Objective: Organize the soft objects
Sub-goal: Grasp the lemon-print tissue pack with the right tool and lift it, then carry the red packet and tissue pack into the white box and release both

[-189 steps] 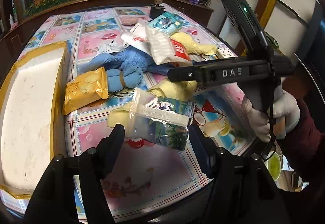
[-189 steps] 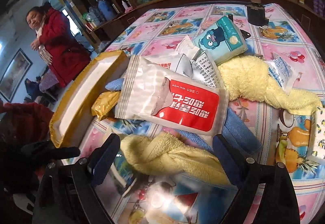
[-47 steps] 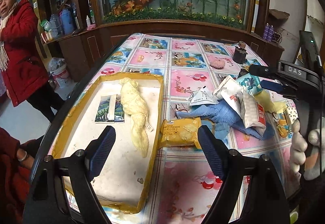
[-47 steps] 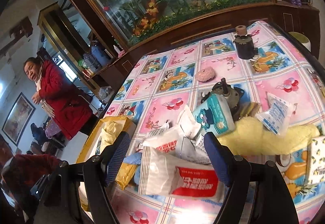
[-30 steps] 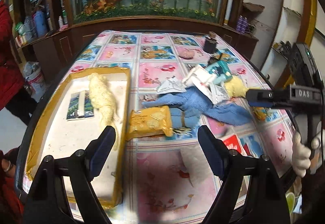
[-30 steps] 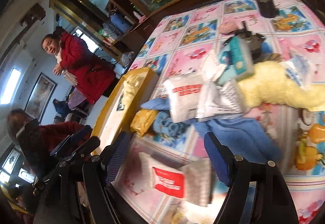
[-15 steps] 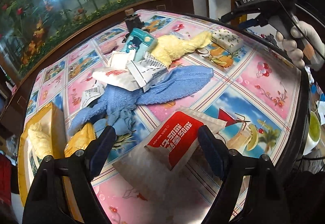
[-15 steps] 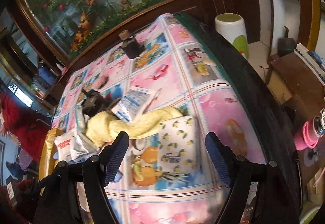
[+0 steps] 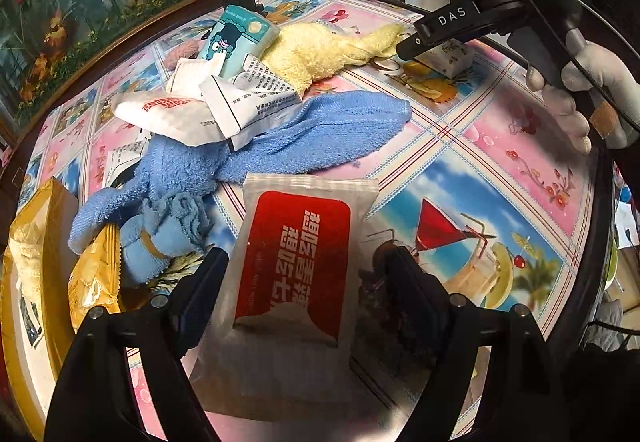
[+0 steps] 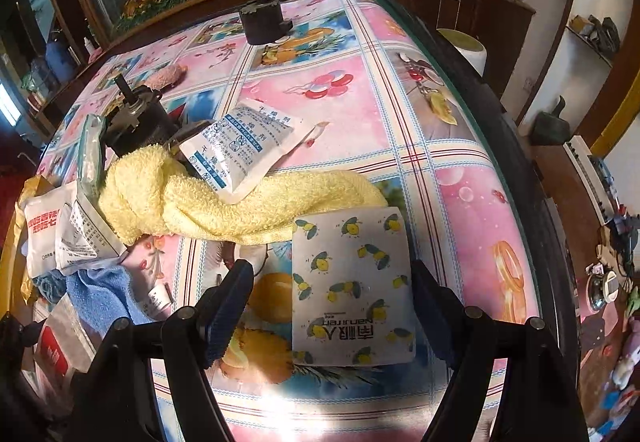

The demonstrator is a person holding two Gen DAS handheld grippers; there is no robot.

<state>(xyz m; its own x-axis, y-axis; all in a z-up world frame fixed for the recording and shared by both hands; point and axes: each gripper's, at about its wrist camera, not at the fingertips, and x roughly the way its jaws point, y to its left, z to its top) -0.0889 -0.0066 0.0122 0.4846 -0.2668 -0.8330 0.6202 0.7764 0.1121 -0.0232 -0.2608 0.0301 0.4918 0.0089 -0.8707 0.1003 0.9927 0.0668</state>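
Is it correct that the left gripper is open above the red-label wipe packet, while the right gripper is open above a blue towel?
Not quite. In the right wrist view, the right gripper is open above a lemon-print tissue pack, not a blue towel. The left gripper is open above the red-label wipe packet.

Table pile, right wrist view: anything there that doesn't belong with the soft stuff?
Yes. A dark metal motor-like part with a shaft sits at the back of the pile, beside the knotted yellow towel and half hidden by packets. It is hard hardware among towels and pouches. A similar dark piece stands alone further back.
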